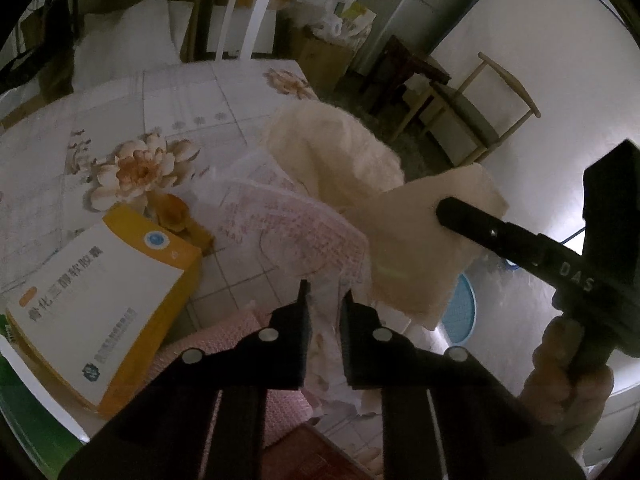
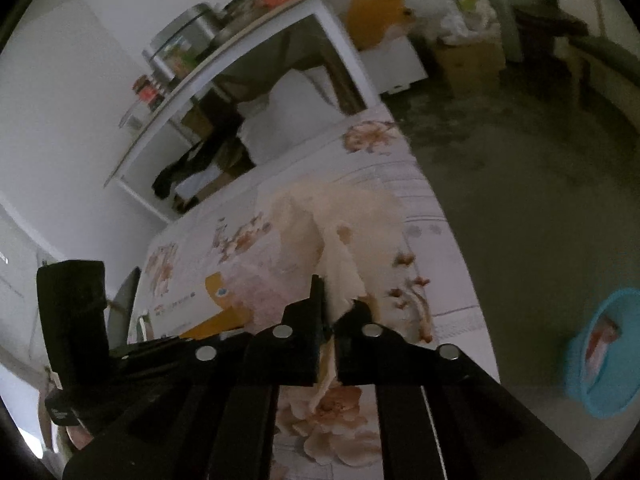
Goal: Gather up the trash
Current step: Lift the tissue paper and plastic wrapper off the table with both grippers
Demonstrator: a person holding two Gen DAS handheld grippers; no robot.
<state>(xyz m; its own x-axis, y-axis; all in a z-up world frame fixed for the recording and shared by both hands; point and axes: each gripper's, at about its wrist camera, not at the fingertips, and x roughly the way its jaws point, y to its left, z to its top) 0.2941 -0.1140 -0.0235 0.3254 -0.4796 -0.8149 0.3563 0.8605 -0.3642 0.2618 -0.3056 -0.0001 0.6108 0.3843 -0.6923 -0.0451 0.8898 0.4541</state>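
Medicine box: at the far left of the left wrist view we see a yellow and white box (image 1: pixel 104 312) lying flat on the flowered tablecloth (image 1: pixel 132 120).
Printed bag: just right of the box lies a thin plastic bag with pink print (image 1: pixel 296 232), crumpled on the table edge.
Left gripper: our left gripper (image 1: pixel 325 296) hovers over that bag with its fingers spread a little; we see nothing pinched between them.
Tissue: a cream paper tissue (image 1: pixel 416 248) hangs in the air right of the bag, off the table edge and joined to a larger cream wad (image 1: pixel 336 152) resting on the cloth.
Right gripper: our right gripper (image 2: pixel 334 306) has its fingers pressed onto a corner of the tissue (image 2: pixel 340 268).
Basin: at the far right of the right wrist view a blue basin (image 2: pixel 604 356) sits on the floor, well apart from the table, with some scraps inside.
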